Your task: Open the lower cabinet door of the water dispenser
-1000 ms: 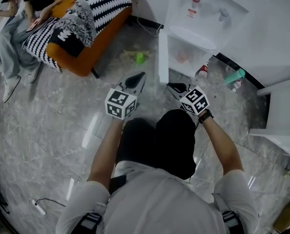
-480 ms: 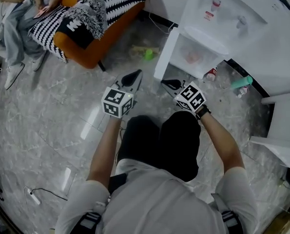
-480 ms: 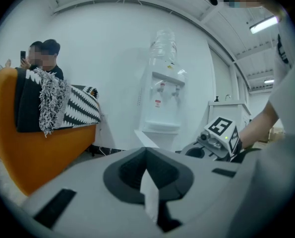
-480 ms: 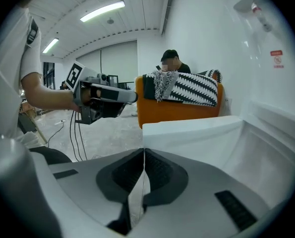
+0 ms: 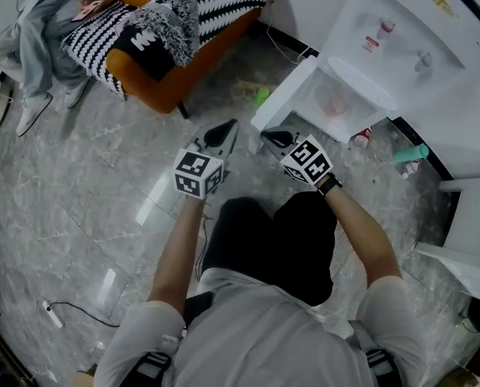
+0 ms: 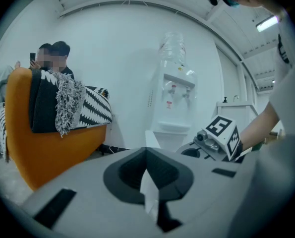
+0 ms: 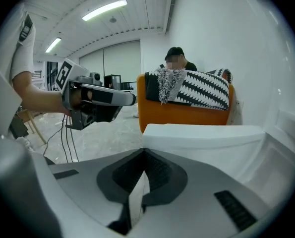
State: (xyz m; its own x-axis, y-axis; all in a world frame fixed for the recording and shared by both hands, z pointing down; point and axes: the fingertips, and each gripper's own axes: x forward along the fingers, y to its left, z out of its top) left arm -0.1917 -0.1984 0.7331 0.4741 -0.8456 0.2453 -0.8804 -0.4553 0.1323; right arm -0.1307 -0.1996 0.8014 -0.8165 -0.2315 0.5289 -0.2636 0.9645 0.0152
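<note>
**Floor** [image 5: 78, 216]: grey marble, glossy; it carries everything listed.

**Sofa** [image 5: 155, 87]: orange, with striped throws, at far left and well apart from the work.

**Water dispenser** [image 5: 433, 55]: white, against the wall at upper right.

**Lower cabinet door** [image 5: 281, 97]: white, already swung out to the dispenser's left with the compartment exposed. The contents are too blurred to name, possibly a pinkish cup.

**Left gripper** [image 5: 222, 133]: jaws pressed together, empty, over the floor, near the door but apart from it.

**Right gripper** [image 5: 273, 139]: jaws together with nothing between them, just beside the door's free edge.

**Teal bottle** [image 5: 410, 153]: lying on the floor by the dispenser's base.

**Risk, judged:** the door looks open enough. A stray nudge from the right gripper could swing it back shut, and closed jaws could not catch the edge.
</note>
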